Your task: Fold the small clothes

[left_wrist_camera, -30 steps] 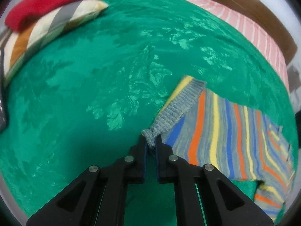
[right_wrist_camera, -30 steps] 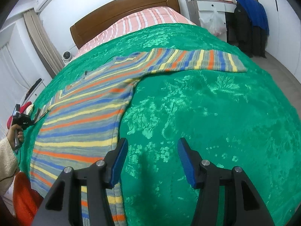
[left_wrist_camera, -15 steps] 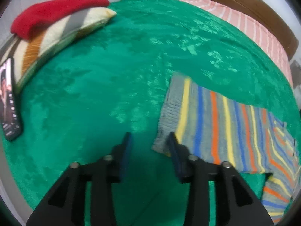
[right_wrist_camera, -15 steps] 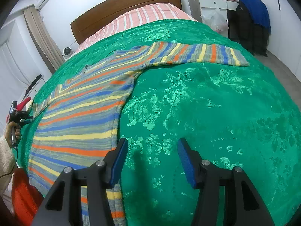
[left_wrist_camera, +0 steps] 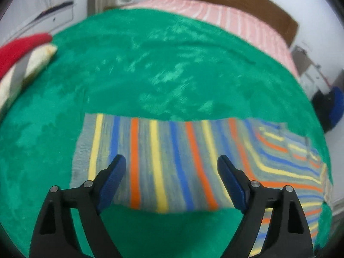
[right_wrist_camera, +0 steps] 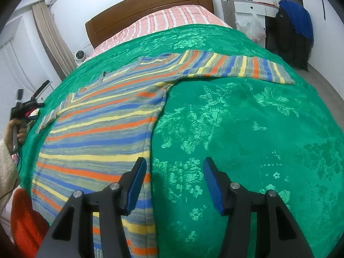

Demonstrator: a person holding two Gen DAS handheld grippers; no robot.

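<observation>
Left gripper (left_wrist_camera: 169,167) opening, empty, over multicoloured striped knit sweater (right_wrist_camera: 103,129) sleeve; right gripper (right_wrist_camera: 174,178) released. Regrasp sleeve cuff squarely, fold inward flat.

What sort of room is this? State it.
A bedroom, most likely: a bed with a wooden headboard and green bedspread, curtains at the side, and coats hung by the far wall.

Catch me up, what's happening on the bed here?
A person with a handheld gripper in each hand is laying out a striped sweater on the green bedspread for folding. The left gripper hangs over one sleeve, its jaws opening with nothing pinched. The right gripper hovers open at the sweater's side edge. No fold is made yet.
</observation>
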